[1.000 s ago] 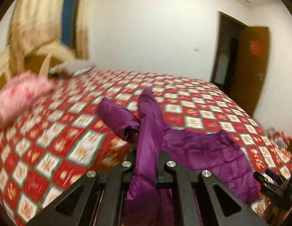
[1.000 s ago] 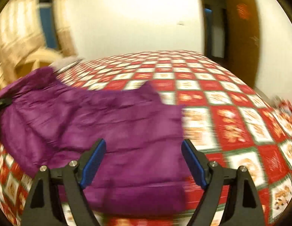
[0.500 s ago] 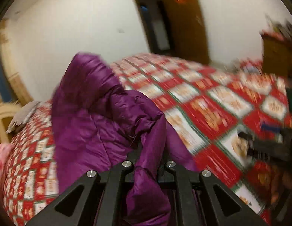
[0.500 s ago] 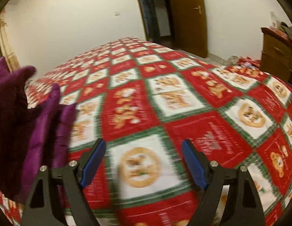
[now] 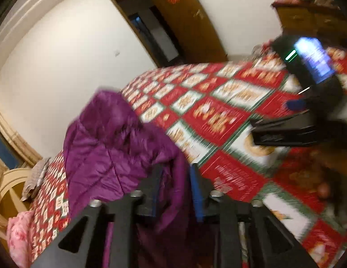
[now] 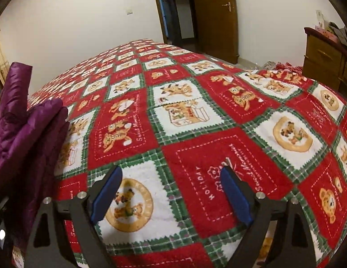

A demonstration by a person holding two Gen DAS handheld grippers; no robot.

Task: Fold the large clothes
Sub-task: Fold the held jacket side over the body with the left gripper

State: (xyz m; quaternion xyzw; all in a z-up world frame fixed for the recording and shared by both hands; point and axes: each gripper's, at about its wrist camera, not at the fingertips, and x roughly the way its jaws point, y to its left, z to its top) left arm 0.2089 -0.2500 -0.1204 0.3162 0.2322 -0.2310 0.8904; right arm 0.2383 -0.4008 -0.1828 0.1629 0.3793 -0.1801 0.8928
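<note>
A bed covered by a red, green and white checked holiday blanket point(image 6: 195, 116) fills both views. A purple padded jacket point(image 5: 111, 147) lies heaped on it, at nine o'clock in the right wrist view and centre-left in the left wrist view. The left gripper point(image 5: 174, 192) has its jaws opening, a fold of the jacket hanging between the blue pads. The right gripper point(image 6: 171, 192) is spread wide and widening over bare blanket, nothing between its fingers.
</note>
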